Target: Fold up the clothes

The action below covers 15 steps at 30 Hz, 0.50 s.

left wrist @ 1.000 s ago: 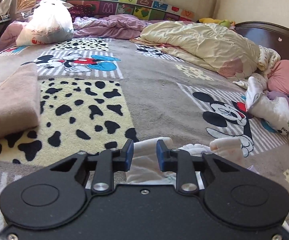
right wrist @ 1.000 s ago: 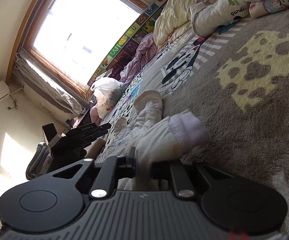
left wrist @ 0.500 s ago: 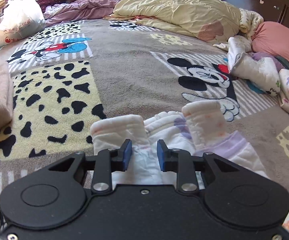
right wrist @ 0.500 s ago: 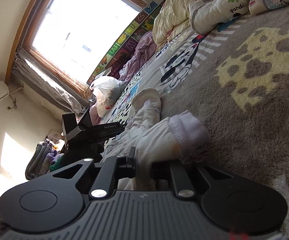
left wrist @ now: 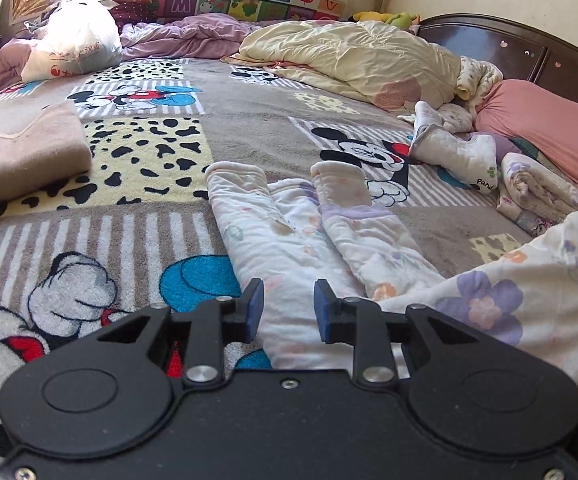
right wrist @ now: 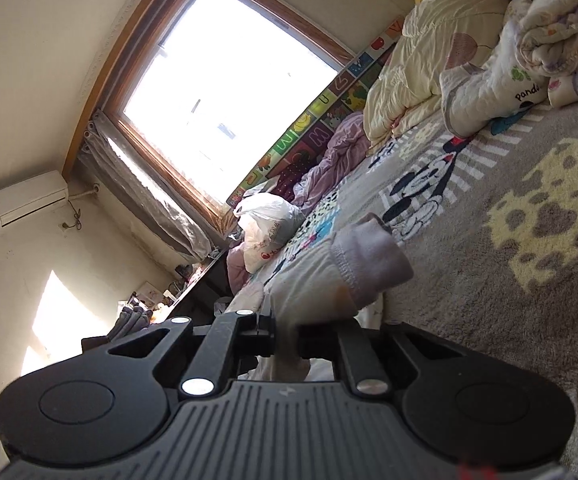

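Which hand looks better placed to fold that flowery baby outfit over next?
Right, probably. Its tool is already clamped on the flowery outfit near a lilac cuff. The left tool hovers above the cloth with its jaws apart, holding nothing.

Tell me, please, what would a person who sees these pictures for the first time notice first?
Probably the pale floral garment, spread in the middle of the bed, with its two sleeves pointing away from the left gripper, whose blue pads stand apart just above it. The cartoon mouse blanket beneath it covers the whole bed. In the right wrist view, the right gripper is shut on the garment beside a lilac cuff, with a very bright window behind.
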Each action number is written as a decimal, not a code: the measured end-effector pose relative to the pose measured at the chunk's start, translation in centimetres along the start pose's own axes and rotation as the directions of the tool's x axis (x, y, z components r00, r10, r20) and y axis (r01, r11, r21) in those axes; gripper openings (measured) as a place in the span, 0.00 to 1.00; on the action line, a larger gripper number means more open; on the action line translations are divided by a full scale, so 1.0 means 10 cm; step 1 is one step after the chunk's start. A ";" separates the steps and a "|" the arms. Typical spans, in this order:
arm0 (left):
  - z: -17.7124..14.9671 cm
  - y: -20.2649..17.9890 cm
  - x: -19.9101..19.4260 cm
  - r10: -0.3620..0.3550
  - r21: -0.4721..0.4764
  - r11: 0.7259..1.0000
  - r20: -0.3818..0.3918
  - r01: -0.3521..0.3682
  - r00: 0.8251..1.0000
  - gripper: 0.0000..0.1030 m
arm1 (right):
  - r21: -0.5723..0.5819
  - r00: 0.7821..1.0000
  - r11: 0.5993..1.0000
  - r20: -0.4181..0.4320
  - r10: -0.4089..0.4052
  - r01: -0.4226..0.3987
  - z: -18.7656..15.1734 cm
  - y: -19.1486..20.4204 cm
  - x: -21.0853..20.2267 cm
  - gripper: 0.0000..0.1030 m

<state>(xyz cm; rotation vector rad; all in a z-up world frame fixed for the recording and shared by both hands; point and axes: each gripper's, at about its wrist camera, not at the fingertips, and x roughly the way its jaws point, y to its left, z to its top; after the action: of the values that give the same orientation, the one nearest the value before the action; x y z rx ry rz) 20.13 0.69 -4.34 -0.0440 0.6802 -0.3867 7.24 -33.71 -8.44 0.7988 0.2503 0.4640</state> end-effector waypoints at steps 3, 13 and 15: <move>0.01 -0.06 0.10 0.003 0.037 0.999 -0.034 -0.002 0.999 0.24 | -0.007 0.999 0.999 -0.027 -0.047 0.046 -0.02 0.02 -0.09 0.11; 0.40 0.04 0.51 0.073 0.072 0.995 -0.003 -0.073 0.997 0.24 | 0.088 0.968 0.977 -0.175 -0.177 0.195 -0.20 -0.26 -0.02 0.11; 0.40 0.15 0.80 0.075 0.045 0.996 -0.070 -0.072 0.995 0.23 | 0.109 0.967 0.972 -0.173 -0.187 0.208 -0.21 -0.29 -0.03 0.11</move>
<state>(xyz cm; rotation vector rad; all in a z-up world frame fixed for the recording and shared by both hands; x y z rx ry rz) 28.78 -1.20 -6.34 0.0358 0.7419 -0.3328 7.07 -34.26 -11.94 0.8507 0.5096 0.3266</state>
